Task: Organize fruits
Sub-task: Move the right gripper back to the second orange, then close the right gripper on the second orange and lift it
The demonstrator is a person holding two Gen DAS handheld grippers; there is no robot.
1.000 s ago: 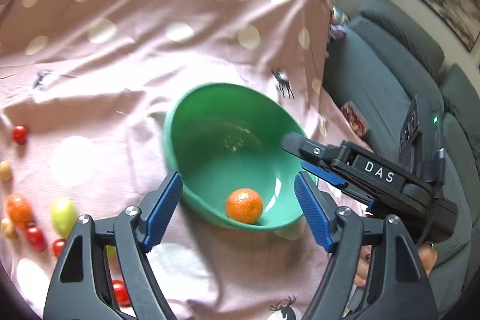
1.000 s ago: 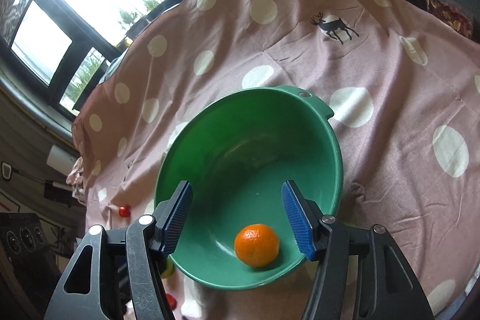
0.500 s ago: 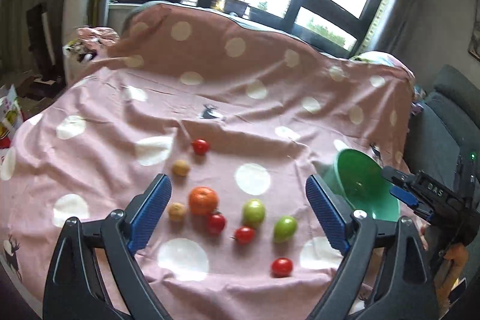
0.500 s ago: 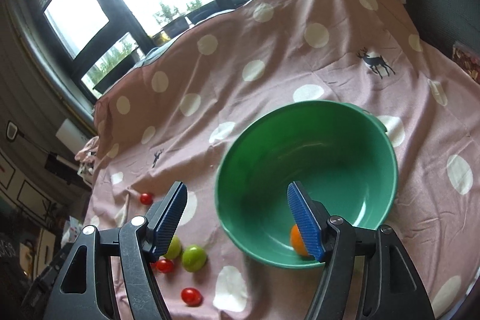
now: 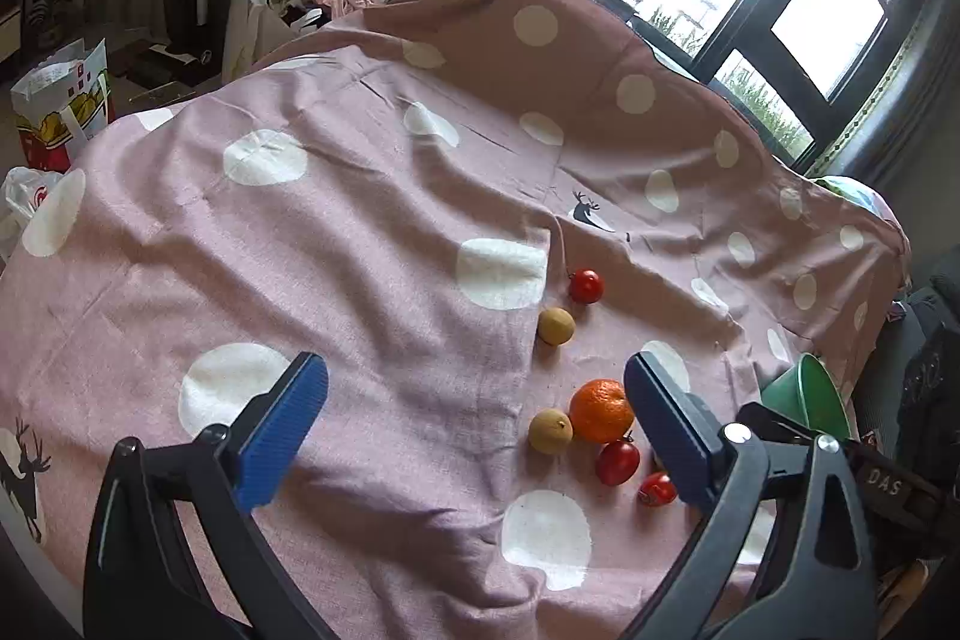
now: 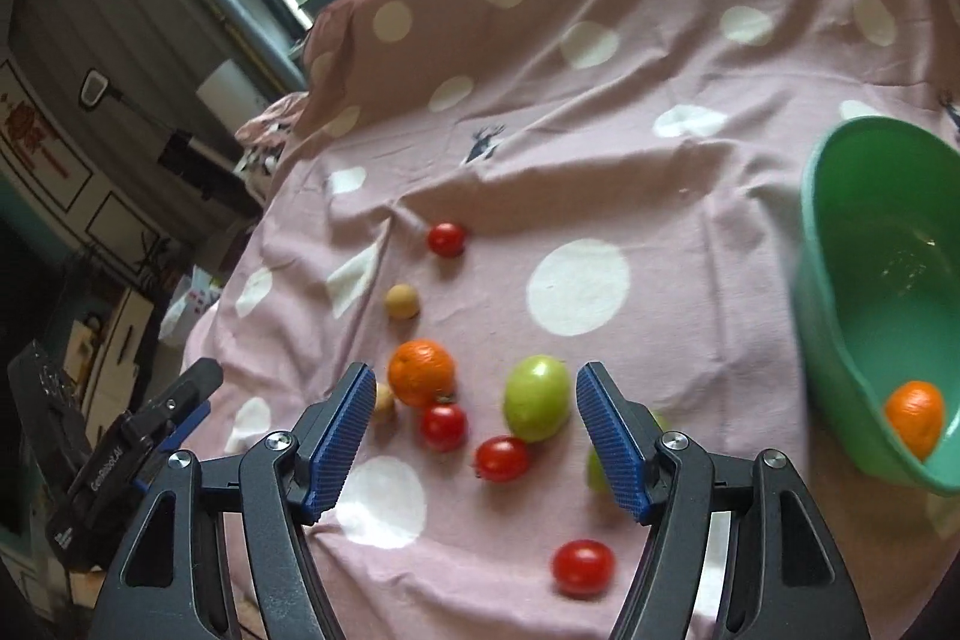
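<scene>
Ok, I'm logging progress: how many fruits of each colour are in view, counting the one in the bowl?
Red tomatoes: 4
Green fruits: 2, one half hidden
Oranges: 2, one inside the green bowl
Tan fruits: 2
Total: 10

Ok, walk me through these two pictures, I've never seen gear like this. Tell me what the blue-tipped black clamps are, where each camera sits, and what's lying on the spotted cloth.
Each clamp is a hand-held two-finger gripper with a camera looking along its fingers. One picture comes from the left gripper, the other from the right gripper. Both are open and hold nothing. On the pink polka-dot cloth lie a loose orange mandarin, a green tomato, small red tomatoes such as one, and small tan fruits. The green plastic bowl holds another mandarin.
</scene>
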